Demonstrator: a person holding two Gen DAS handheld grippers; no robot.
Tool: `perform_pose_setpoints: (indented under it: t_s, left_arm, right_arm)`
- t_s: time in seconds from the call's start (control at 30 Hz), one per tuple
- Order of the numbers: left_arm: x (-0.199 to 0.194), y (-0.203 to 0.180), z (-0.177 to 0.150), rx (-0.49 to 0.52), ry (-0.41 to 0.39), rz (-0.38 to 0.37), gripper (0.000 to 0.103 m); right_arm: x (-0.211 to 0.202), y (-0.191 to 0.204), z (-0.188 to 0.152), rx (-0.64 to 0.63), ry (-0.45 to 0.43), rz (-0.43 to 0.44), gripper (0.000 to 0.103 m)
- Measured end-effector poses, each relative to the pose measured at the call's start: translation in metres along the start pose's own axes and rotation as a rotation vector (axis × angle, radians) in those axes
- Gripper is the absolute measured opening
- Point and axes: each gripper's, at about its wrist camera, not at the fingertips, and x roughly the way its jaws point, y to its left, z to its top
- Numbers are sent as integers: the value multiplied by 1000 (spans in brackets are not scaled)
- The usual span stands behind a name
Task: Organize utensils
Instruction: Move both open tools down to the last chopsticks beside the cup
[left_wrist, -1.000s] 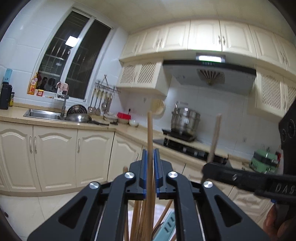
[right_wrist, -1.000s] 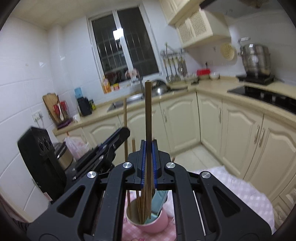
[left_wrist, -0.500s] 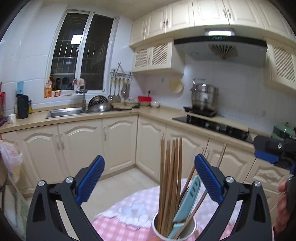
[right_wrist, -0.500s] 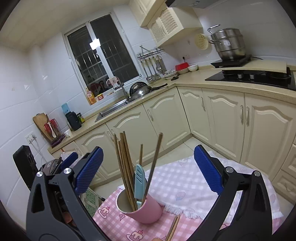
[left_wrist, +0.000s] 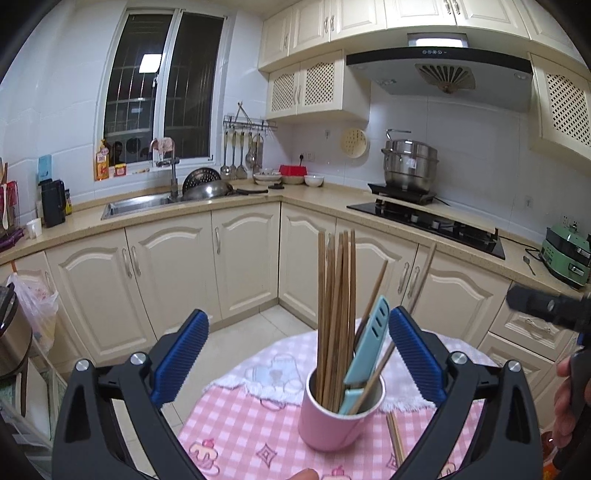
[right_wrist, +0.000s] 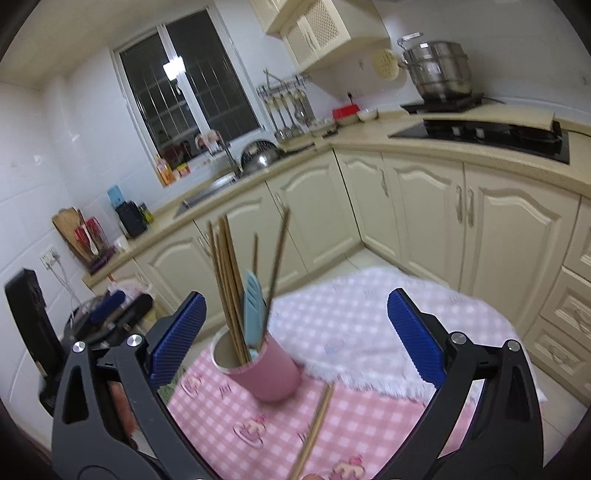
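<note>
Wooden chopsticks (left_wrist: 336, 314) stand bunched in a pink cup (left_wrist: 334, 417), most upright, a few leaning to the side, with a pale blue flat utensil (left_wrist: 367, 343) tucked among them. The cup sits on a pink checked cloth (left_wrist: 243, 432) covering the surface, and loose chopsticks (right_wrist: 314, 432) lie on the cloth just beside it. The left gripper (left_wrist: 295, 358) has its jaws spread wide with nothing gripped; the cup shows between the blue pads, untouched. The right gripper (right_wrist: 295, 336) likewise has its jaws wide apart and empty, the cup nearer its left pad. Cream cabinets (left_wrist: 173, 273), a sink (left_wrist: 136, 205) and a hob (left_wrist: 424, 221) lie beyond.
</note>
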Motion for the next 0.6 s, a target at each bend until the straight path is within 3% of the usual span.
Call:
perform_pose_setpoints:
  t_s: [0.27,0.43,0.6]
  left_arm:
    - [0,7,-35,-27,93,-2,96]
    - [4,10,-58,-46,159,-7,96]
    - [10,8,-80,-53,223,-13,96]
  right_arm:
    - [17,-15,-59,-12,201,-104,97]
    - [43,-19,-110,-96,362,-227,97]
    - [67,-16,-153,-167,483,-276,97]
